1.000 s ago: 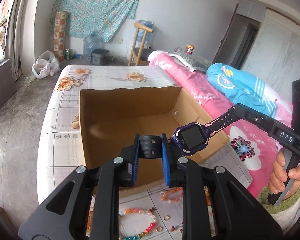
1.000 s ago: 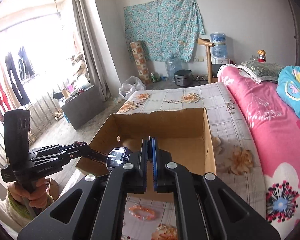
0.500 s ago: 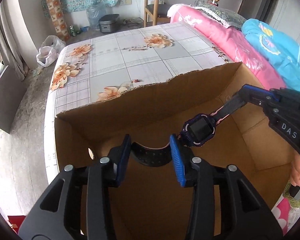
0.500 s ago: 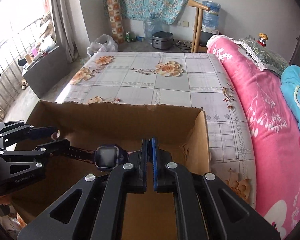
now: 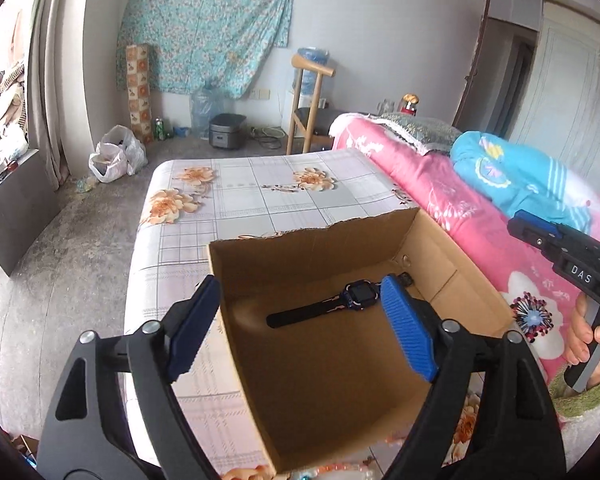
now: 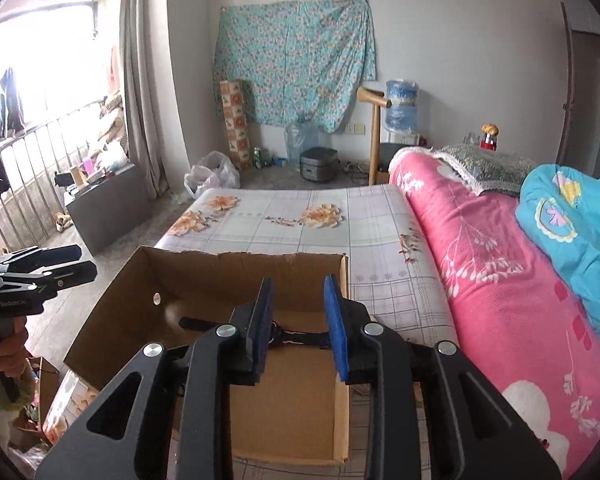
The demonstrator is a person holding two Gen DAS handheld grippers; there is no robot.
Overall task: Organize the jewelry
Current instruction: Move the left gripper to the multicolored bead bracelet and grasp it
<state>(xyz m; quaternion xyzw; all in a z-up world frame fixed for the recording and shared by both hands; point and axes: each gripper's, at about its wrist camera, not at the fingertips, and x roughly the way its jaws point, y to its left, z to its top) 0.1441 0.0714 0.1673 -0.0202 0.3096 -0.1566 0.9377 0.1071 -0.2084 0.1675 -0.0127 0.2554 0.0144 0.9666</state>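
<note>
In the left wrist view, the left gripper (image 5: 300, 320) fills the lower half of the frame with its blue-padded fingers (image 5: 408, 336) spread wide and holding nothing. Between them, at frame centre, a purple smartwatch (image 5: 360, 295) lies flat on the floor of an open cardboard box (image 5: 300, 248), its black strap stretched toward the left wall. The box stands on a bed covered by a floral checked sheet (image 5: 252, 192), probably as the collecting place for the jewelry. At the bottom edge, beaded bracelets (image 5: 332, 470) lie just outside the box, apparently not yet sorted. At the right edge the right gripper (image 5: 560, 248) is seen from the side, off the box, gripped by a hand (image 5: 592, 340).

In the right wrist view, the right gripper (image 6: 298, 320) sits at lower centre, its fingers (image 6: 336, 320) parted and empty above the box (image 6: 240, 264). The watch (image 6: 276, 330) is mostly hidden behind the left finger; only its strap shows on either side. The left gripper (image 6: 56, 262) juts in at the left edge, clear of the box.
</note>
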